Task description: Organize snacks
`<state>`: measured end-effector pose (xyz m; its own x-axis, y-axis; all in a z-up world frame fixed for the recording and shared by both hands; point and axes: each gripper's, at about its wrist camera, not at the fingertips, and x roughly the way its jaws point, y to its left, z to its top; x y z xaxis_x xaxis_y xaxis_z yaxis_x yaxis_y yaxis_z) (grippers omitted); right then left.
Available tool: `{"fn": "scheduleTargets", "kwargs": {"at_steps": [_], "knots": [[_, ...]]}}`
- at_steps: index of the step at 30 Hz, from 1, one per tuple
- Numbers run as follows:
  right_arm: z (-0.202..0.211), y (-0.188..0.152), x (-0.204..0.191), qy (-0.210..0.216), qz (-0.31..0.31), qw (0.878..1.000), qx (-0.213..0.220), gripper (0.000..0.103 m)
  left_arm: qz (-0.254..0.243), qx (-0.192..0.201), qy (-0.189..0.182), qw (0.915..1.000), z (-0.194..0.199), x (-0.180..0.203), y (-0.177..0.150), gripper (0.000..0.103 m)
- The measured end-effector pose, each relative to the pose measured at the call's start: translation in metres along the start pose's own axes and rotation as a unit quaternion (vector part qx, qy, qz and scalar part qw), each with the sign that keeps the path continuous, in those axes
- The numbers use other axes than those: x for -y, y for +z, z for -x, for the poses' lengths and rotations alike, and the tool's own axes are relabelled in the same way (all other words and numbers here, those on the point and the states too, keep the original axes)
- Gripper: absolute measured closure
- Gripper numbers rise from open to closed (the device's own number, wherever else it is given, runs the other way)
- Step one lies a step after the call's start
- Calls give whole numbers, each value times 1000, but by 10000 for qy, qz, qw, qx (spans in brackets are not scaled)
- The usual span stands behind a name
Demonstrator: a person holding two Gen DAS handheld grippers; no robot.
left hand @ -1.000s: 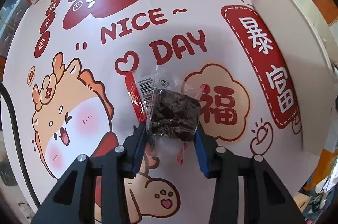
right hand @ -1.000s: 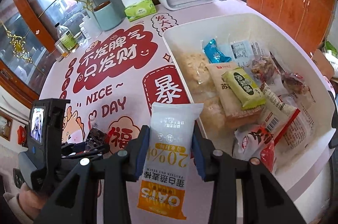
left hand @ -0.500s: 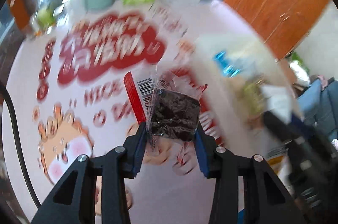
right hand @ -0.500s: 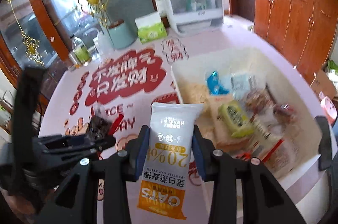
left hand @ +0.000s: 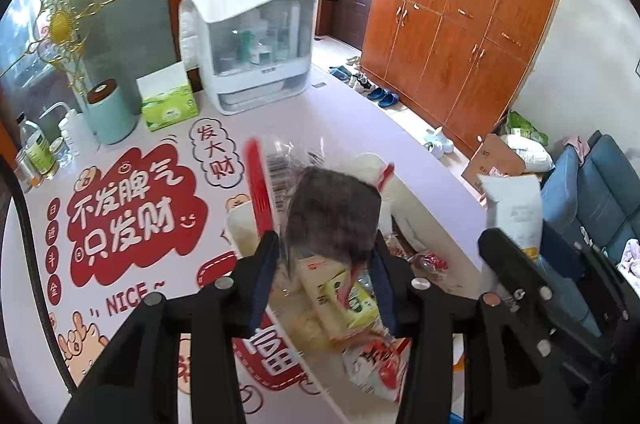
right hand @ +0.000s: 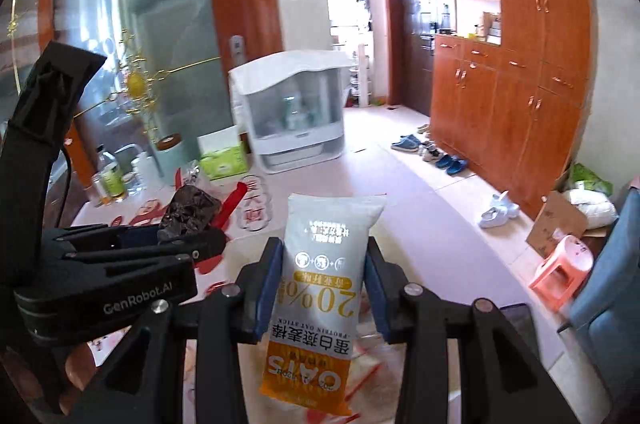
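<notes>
Left claw (left hand: 326, 260), jaws opening, had the dark snack packet (left hand: 334, 216) between them over the white bin (left hand: 436, 220). Right claw (right hand: 324, 276) gripped the oat bar (right hand: 320, 288). Several snacks already binned; these two remained.

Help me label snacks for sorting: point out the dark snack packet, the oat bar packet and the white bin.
dark snack packet (left hand: 334, 214), left wrist view, on its dark middle.
oat bar packet (right hand: 320, 288), right wrist view, on its printed front.
white bin (left hand: 242, 230), left wrist view, on its far-left rim.
</notes>
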<state>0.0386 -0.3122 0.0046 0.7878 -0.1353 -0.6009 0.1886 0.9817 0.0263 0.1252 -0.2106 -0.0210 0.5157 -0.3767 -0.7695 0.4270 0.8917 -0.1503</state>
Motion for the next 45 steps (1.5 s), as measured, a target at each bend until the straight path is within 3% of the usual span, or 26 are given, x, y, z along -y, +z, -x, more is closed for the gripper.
{"fn": "scheduleTargets", "kwargs": {"at_steps": [1,3,5,6,10,15,19,31,38,45], "knots": [[-5,1,7,-25,-3,10000,-60,61,-24,-55,28,10000,-6,5,-1,55],[-19,-1,17,-49,3,9996,-275,61,-87,-229,258,9994,-21,15,-6,31],[-29,-5,24,-84,-26,9990,-440,60,-55,-363,576,9977,-32,16,-13,13],[-35,-7,29,-70,-64,9985,-532,59,14,-462,602,9971,-38,13,-17,10],[-51,-19,39,57,-194,9966,-804,50,497,-872,467,9939,-52,-10,-36,10],[-68,-26,24,280,-32,9939,-1066,50,878,-1205,646,9867,-47,-32,-57,10],[-72,-24,4,661,106,9902,-1223,50,1078,-1002,1043,9836,-17,-50,-66,10],[-37,-11,-47,1486,627,9779,-1332,50,2187,-370,1542,9628,73,-100,-89,9],[-5,-16,-51,1634,770,9753,-1274,50,2553,-162,1791,9500,98,-86,-112,8],[25,-29,-40,1447,848,9780,-1243,50,2338,-160,1971,9520,106,-50,-128,8]]}}
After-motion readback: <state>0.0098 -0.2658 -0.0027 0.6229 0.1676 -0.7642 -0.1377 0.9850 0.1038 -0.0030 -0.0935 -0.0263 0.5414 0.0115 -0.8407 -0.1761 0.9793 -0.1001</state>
